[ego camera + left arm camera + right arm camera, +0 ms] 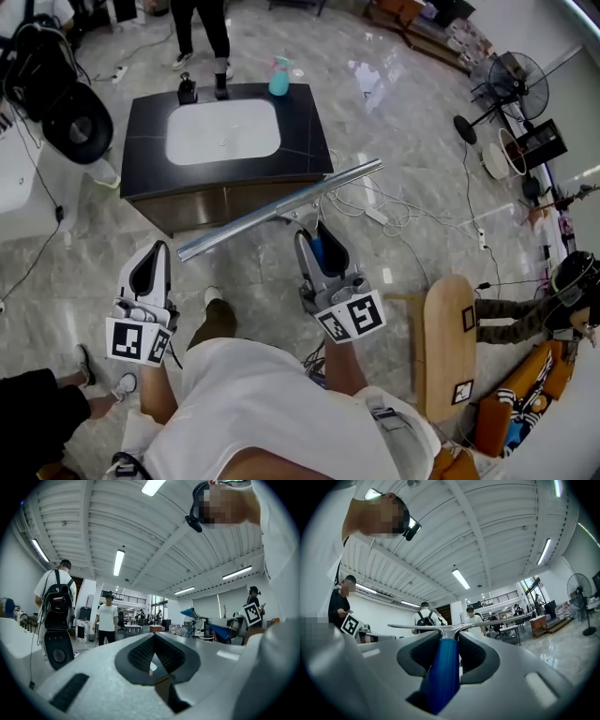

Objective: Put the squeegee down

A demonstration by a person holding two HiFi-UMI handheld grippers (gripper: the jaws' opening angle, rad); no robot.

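The right tool [319, 234] clamps the blue-handled squeegee [253, 218], its long metal blade running eight-to-two o'clock. The dark stone worktop [305, 141] lies ahead, at eleven o'clock.

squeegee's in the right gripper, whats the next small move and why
Probably carry it forward over the black counter before lowering it. The right gripper is shut on the squeegee by its blue handle, and the blade hangs in the air short of the countertop, above the floor.
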